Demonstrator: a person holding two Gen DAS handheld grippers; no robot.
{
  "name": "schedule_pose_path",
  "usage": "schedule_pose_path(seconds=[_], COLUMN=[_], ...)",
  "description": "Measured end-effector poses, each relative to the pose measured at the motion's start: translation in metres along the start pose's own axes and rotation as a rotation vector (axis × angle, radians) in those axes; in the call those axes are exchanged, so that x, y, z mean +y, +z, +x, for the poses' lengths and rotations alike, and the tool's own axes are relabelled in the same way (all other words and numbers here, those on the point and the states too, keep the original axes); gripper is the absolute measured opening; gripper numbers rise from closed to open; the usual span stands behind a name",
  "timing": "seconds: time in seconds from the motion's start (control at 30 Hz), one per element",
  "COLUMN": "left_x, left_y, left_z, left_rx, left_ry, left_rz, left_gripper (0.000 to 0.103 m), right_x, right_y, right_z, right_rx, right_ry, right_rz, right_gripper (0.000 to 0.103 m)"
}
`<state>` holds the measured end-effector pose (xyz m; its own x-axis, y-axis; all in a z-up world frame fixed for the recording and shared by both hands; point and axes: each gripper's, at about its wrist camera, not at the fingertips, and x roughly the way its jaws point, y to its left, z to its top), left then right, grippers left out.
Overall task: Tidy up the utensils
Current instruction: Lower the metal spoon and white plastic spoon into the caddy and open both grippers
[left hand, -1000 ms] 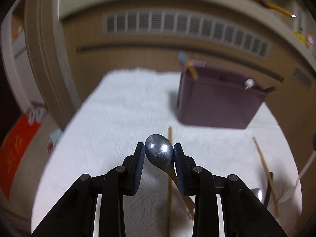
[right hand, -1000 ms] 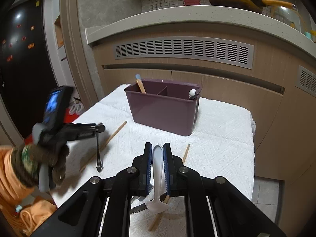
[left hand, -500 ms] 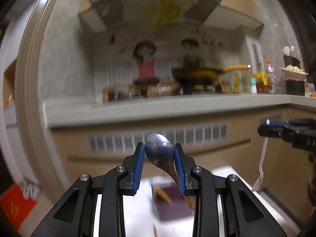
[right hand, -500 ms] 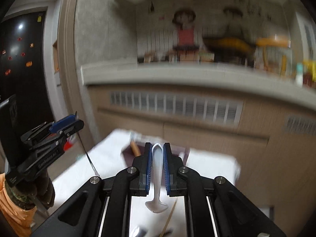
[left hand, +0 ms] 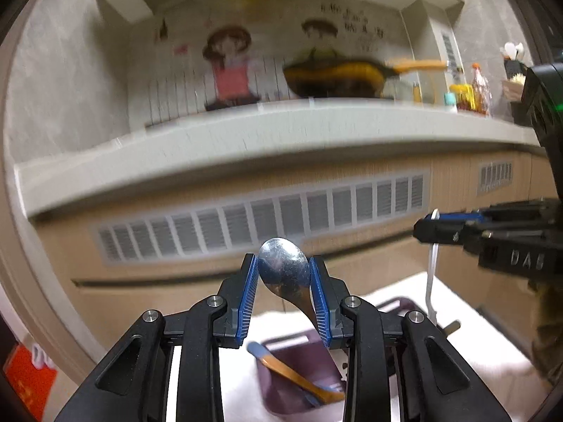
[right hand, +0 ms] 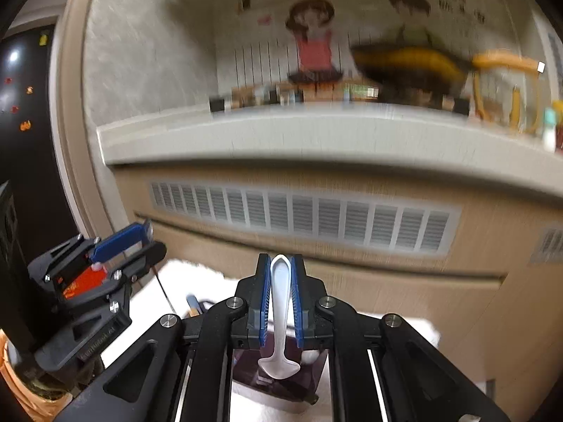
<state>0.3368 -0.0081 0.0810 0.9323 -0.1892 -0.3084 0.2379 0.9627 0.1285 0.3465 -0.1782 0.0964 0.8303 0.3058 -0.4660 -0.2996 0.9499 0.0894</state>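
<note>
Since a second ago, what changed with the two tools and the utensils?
Both tools lifted off the white cloth toward the purple caddy, which now sits below them. The left tool still clamps the metal spoon; the right tool still clamps the white spoon.

Ahead I see a pale counter ledge [left hand: 246,147] over a tan wood panel with a long slatted vent [left hand: 267,218]. On the wall behind is a cartoon mural of two figures [right hand: 313,42]. A dark pan with an orange handle [left hand: 337,77] sits blurred beside bottles [left hand: 475,88].
</note>
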Motion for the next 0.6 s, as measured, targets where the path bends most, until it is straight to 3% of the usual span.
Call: schedule_pose_path(seconds=[0.27,0.43,0.5,0.6], left_x=[-0.011,-0.002,0.008,0.029], left_y=[-0.047,-0.053,-0.050,-0.046], left_z=[0.043,0.043,0.034,0.010], left_rx=[0.182,0.225,0.215,0.205], left_ry=[-0.108,-0.128,-0.125,-0.092], left_rz=[-0.094,-0.159,-0.196,-0.235], left_gripper=[0.031,0.032,0.034,0.048], right_x=[-0.008,-0.006,-0.004,0.000], right_y=[-0.049,-0.066,-0.067,-0.064], right_z=[0.045,0.049,0.043,0.021], right_rx=[0.134,0.165,0.152,0.105], right_ry=[0.025,0.016,0.002,-0.031], right_rz=[0.048,0.039,0.032,0.009], right_gripper=[0.012,0.014,0.025,0.036])
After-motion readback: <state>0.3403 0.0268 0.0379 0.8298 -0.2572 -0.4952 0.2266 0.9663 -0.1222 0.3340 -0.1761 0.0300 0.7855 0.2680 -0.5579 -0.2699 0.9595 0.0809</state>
